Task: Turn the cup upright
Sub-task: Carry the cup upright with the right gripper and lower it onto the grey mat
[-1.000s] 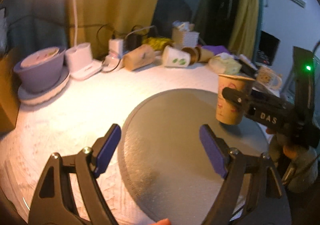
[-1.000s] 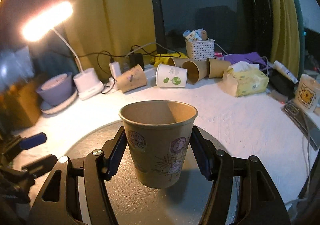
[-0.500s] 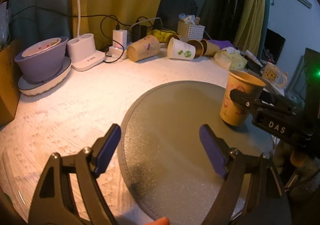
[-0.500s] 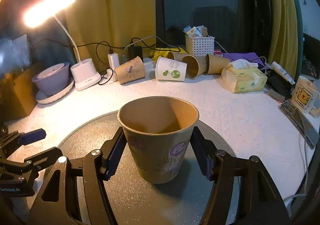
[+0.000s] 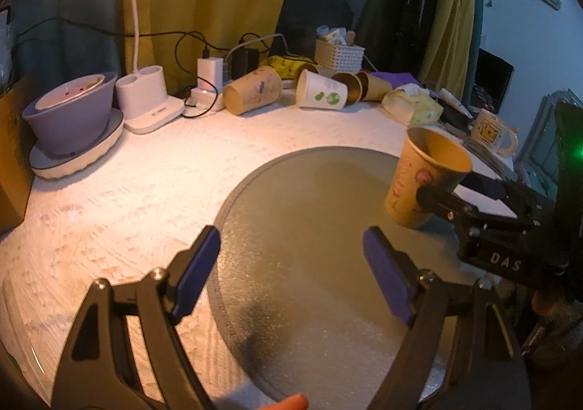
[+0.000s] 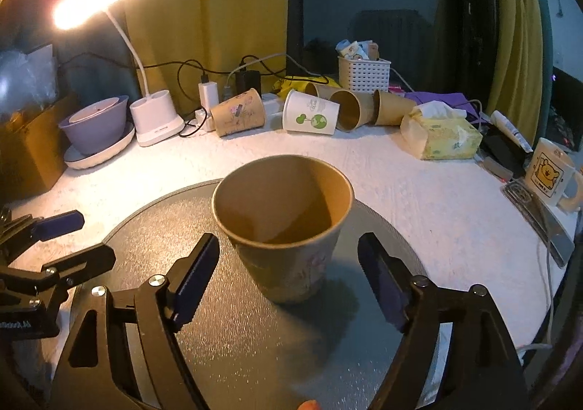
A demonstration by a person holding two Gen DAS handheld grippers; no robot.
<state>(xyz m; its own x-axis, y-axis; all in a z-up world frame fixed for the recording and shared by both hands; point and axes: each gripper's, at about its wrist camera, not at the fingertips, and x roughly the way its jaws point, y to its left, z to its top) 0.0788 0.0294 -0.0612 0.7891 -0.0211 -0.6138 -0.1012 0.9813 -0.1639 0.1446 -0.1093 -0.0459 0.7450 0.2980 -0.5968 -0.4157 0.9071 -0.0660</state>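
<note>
A brown paper cup point(image 6: 288, 228) with flower prints stands upright, mouth up, on the round grey mat point(image 6: 226, 330). My right gripper point(image 6: 288, 279) is open, its blue pads apart on either side of the cup and not touching it. In the left wrist view the cup point(image 5: 422, 180) stands at the mat's point(image 5: 309, 264) right side, with the right gripper point(image 5: 473, 206) beside it. My left gripper point(image 5: 291, 275) is open and empty over the mat's near left part.
Several paper cups point(image 6: 309, 117) lie on their sides at the back, near a white basket point(image 6: 362, 73), chargers and cables. A lit desk lamp point(image 6: 156, 118) and purple bowl point(image 6: 96, 126) stand at back left. A tissue pack point(image 6: 441, 135) and bear mug point(image 6: 550, 173) are right.
My right gripper has opened and let go of the cup, which now stands on the mat. The right gripper has drawn back a little. My left gripper stays open.
</note>
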